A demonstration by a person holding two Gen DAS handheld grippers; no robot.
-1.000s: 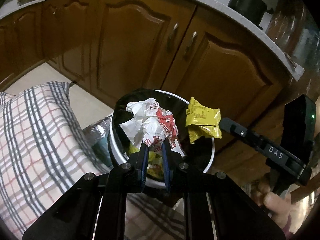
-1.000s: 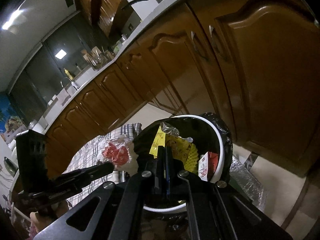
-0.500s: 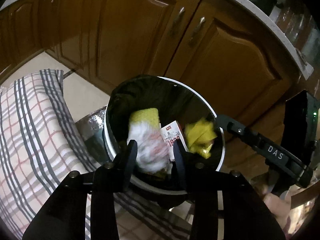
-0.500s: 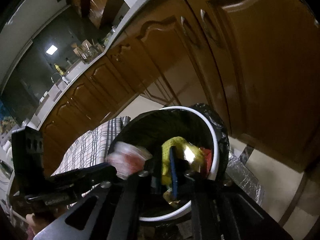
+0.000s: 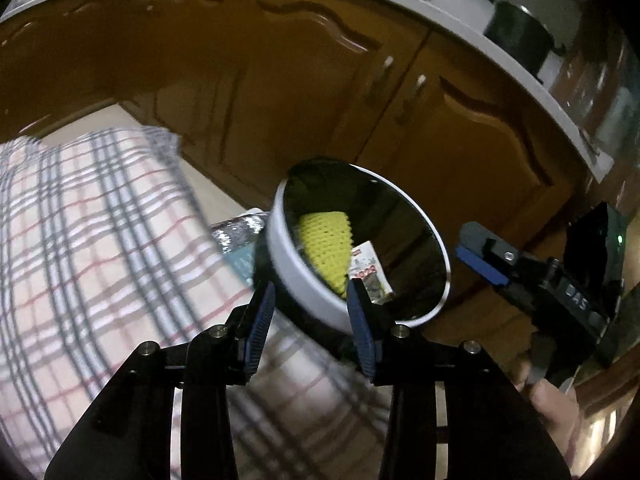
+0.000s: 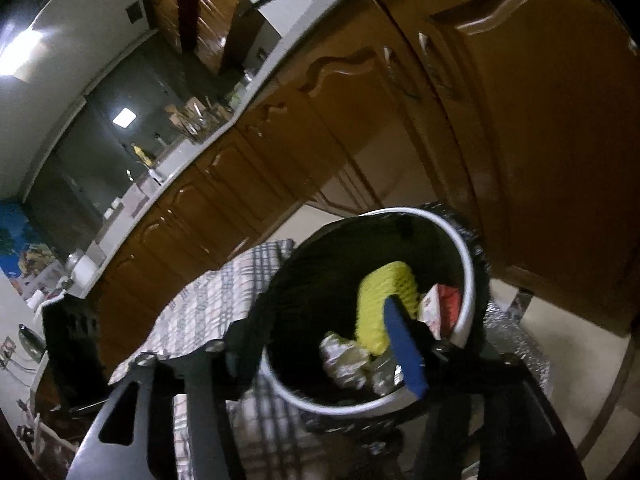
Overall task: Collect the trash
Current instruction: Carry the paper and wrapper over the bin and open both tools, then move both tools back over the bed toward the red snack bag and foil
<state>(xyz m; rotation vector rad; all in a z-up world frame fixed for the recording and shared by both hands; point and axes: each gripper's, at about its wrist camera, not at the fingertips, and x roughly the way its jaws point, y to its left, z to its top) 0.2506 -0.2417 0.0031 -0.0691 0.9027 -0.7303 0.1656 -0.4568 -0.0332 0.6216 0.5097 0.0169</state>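
Looking down yr right cam, crumpled foil (image 6: 346, 362) shows in the bin (image 6: 466, 276); the left cam misses it. Both claws, left gripper (image 5: 312, 312) & right gripper (image 6: 320, 344), gape apart, empty. Bin bottom's too dark to read.

Your left gripper (image 5: 310, 314) hangs open and empty, its blue pads spread. Just ahead, slightly right, sits the white-rimmed bin (image 5: 298, 270), holding a yellow knitted piece (image 5: 326, 246) and a red-printed wrapper (image 5: 370, 272). Farther right, your right gripper (image 5: 480, 262) reaches in. Checked cloth (image 5: 100, 248) lies left.
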